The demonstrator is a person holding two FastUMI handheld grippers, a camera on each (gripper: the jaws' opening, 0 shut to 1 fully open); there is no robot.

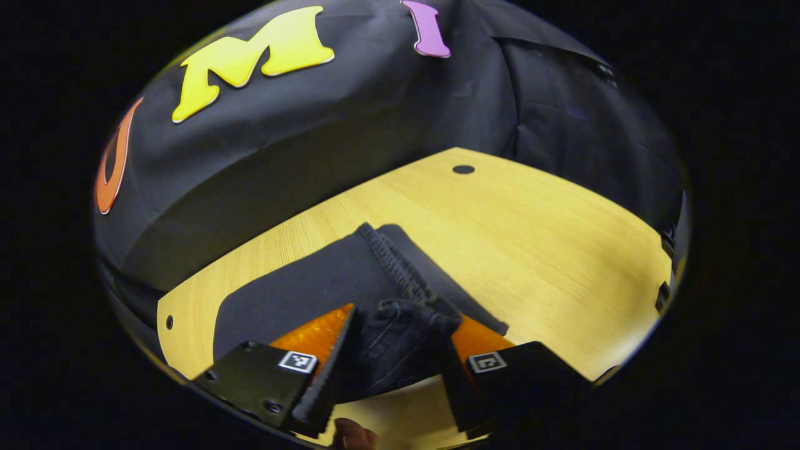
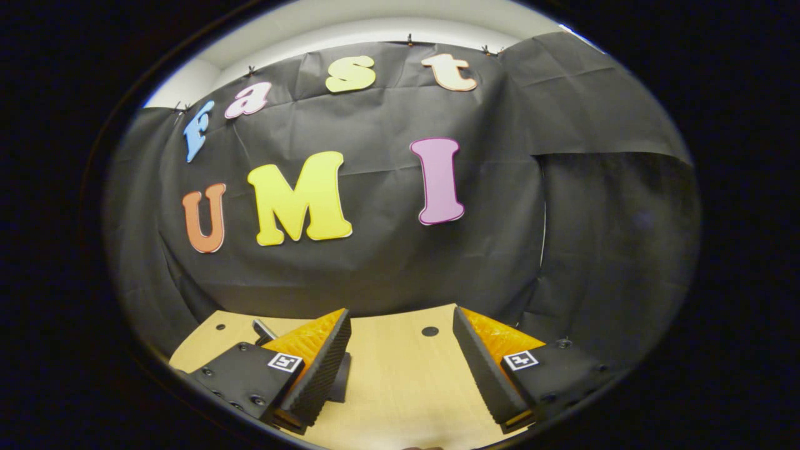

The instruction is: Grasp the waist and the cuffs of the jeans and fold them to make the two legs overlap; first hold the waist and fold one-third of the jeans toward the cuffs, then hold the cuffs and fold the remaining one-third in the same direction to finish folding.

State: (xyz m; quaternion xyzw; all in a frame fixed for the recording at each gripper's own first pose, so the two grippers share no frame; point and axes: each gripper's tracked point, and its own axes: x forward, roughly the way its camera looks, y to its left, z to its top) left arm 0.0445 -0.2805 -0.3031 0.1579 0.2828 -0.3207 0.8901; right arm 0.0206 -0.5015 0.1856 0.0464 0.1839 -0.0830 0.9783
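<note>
The dark jeans (image 1: 300,287) lie spread on the wooden table (image 1: 550,250) in the left gripper view, with a thick stitched hem (image 1: 390,262) running toward me. My left gripper (image 1: 400,322) is shut on a bunched part of that hem, and fabric fills the gap between its fingers. Whether this end is the waist or a cuff I cannot tell. In the right gripper view, my right gripper (image 2: 400,312) is open above bare table (image 2: 400,375), nothing between its fingers.
The black cloth wall stands close behind the table's far edge. A small round hole (image 1: 463,169) marks the tabletop near that edge. Behind my right gripper's left finger sits a dark shape (image 2: 340,378) that I cannot identify. A fingertip (image 1: 353,435) shows at the bottom.
</note>
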